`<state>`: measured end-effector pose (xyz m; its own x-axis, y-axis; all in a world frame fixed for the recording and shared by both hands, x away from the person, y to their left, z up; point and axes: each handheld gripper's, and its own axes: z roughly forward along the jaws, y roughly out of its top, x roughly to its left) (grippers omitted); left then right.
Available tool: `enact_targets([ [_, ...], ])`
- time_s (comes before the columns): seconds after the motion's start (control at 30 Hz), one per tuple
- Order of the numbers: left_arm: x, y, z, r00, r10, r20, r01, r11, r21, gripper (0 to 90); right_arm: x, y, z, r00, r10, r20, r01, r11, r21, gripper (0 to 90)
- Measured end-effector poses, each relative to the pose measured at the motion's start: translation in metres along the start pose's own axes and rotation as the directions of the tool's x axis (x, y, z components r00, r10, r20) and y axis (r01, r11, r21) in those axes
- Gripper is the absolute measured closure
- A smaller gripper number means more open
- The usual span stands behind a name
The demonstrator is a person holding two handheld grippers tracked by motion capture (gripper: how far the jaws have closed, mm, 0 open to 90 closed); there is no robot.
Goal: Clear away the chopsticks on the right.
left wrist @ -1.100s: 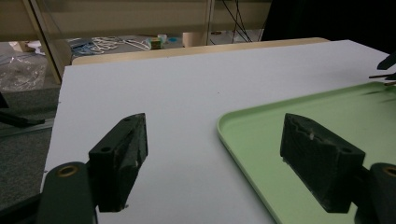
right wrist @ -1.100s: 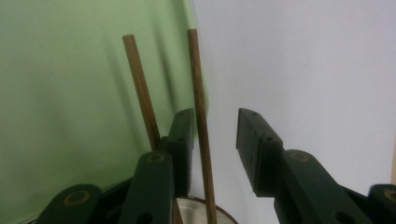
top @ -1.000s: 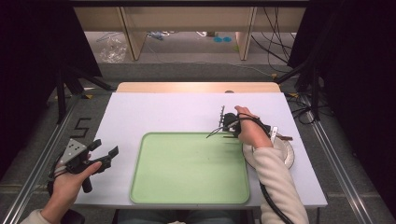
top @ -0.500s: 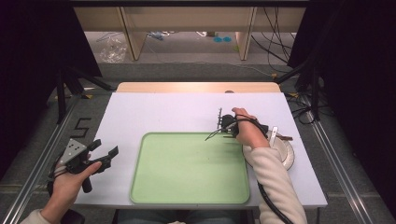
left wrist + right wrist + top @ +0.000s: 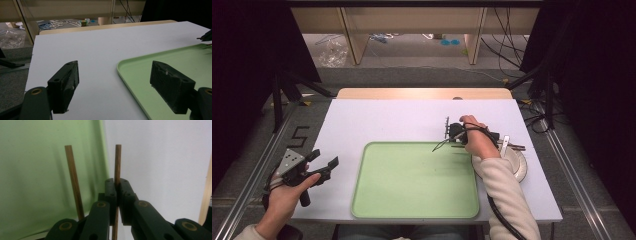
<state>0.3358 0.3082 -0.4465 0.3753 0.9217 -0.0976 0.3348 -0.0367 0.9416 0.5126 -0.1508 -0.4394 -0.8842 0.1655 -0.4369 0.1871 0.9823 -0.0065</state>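
Observation:
My right gripper (image 5: 451,134) hovers at the far right corner of the green tray (image 5: 414,182), held by a hand in a cream sleeve. In the right gripper view its jaws (image 5: 116,181) are shut on a brown wooden stick (image 5: 117,160) that points straight ahead. A second brown stick (image 5: 72,170) runs beside it on the left, outside the jaws, with its near end hidden under the gripper. Both sticks (image 5: 441,145) reach over the tray's edge (image 5: 37,170). My left gripper (image 5: 323,163) is held off the table's left front corner, open and empty (image 5: 116,68).
A white plate (image 5: 518,162) lies right of the tray, with a pale utensil (image 5: 504,144) and dark sticks (image 5: 518,147) across its far rim. A pale wooden stick (image 5: 206,192) crosses the right edge of the right gripper view. The white table top (image 5: 387,120) has bare room behind the tray.
The right gripper has shifted slightly left and nearer with the sticks, toward the tray's corner. The left gripper has stayed in place, open.

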Motion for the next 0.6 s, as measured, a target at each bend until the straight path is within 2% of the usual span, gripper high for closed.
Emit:
enact_targets([
  [0.03, 0.000, 0.000, 0.000, 1.0000, -0.001, 0.000, 0.001, 1.0000, 0.000, 23.4, -0.001, 0.000, -0.001, 0.9999, -0.007, 0.013, 0.007, 1.000, -0.001, 87.5],
  [0.2, 0.000, 0.000, 0.000, 1.0000, -0.002, -0.001, 0.002, 1.0000, 0.000, 23.5, -0.003, 0.000, -0.009, 0.9991, 0.018, 0.039, -0.016, 0.999, -0.035, 87.5],
  [0.27, 0.000, 0.000, 0.000, 1.0000, -0.002, -0.001, 0.002, 1.0000, 0.000, 23.4, -0.006, -0.001, -0.013, 0.9982, 0.003, 0.060, 0.001, 0.999, -0.053, 87.5],
  [0.3, 0.000, 0.000, 0.000, 1.0000, -0.002, -0.001, 0.002, 1.0000, 0.000, 23.4, -0.005, -0.002, -0.016, 0.9971, 0.037, 0.067, -0.033, 0.997, -0.065, 87.6],
  [0.33, 0.000, 0.000, 0.000, 1.0000, -0.004, -0.002, 0.004, 1.0000, -0.001, 23.5, -0.006, -0.002, -0.018, 0.9967, 0.036, 0.073, -0.031, 0.997, -0.076, 87.6],
  [0.37, 0.000, 0.000, 0.000, 1.0000, -0.002, -0.002, 0.002, 1.0000, -0.001, 23.5, -0.011, -0.003, -0.023, 0.9940, 0.014, 0.109, -0.003, 0.995, -0.103, 87.6],
  [0.4, 0.000, 0.000, 0.000, 1.0000, -0.003, -0.002, 0.003, 1.0000, -0.001, 23.5, -0.011, -0.003, -0.023, 0.9940, 0.014, 0.109, -0.003, 0.995, -0.103, 87.6],
  [0.47, 0.000, 0.000, 0.000, 1.0000, -0.005, -0.002, 0.005, 1.0000, 0.001, 23.5, -0.011, -0.003, -0.028, 0.9926, 0.048, 0.111, -0.034, 0.992, -0.125, 87.6],
  [0.57, 0.000, 0.000, 0.000, 1.0000, -0.005, -0.003, 0.005, 1.0000, 0.001, 23.5, -0.012, -0.003, -0.035, 0.9896, 0.074, 0.123, -0.054, 0.987, -0.153, 87.6],
  [0.6, 0.000, 0.000, 0.000, 1.0000, -0.006, -0.003, 0.006, 1.0000, 0.001, 23.5, -0.014, -0.003, -0.038, 0.9882, 0.057, 0.143, -0.031, 0.984, -0.174, 87.6],
])
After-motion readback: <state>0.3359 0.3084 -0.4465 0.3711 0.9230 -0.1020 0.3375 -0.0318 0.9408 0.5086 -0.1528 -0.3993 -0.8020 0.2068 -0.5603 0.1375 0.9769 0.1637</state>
